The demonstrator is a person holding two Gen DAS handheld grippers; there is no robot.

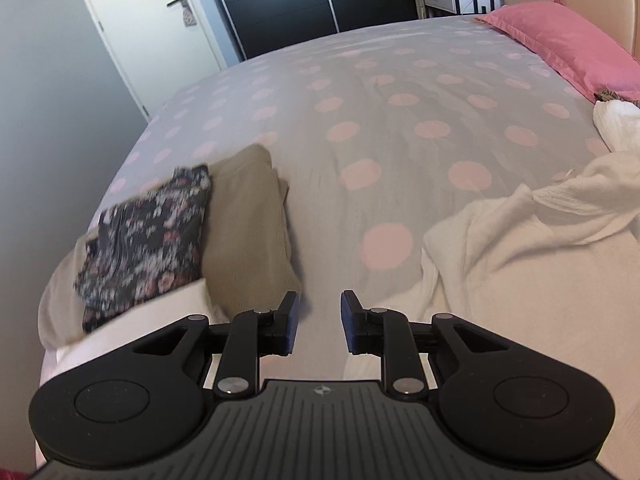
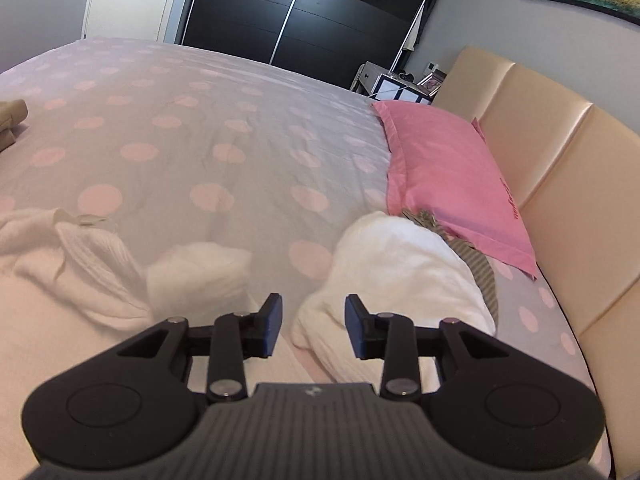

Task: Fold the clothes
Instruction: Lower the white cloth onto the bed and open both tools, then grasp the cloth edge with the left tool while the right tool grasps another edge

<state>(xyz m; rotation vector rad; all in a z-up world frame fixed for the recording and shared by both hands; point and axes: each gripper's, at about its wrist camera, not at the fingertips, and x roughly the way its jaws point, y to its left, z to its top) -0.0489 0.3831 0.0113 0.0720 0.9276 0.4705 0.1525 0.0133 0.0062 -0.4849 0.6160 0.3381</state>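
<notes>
Both my grippers hang empty over the spotted bedspread [image 1: 360, 120], the left gripper [image 1: 319, 322] parted narrowly, the right gripper [image 2: 313, 326] wider. Just beyond lies the crumpled white knit garment [image 1: 520, 232], which looks soft, light and floppy; I'd take it at a hem or shoulder edge. Three folded pieces are stacked at left: floral [image 1: 148, 240], beige [image 1: 248, 216], white [image 1: 132, 328].
</notes>
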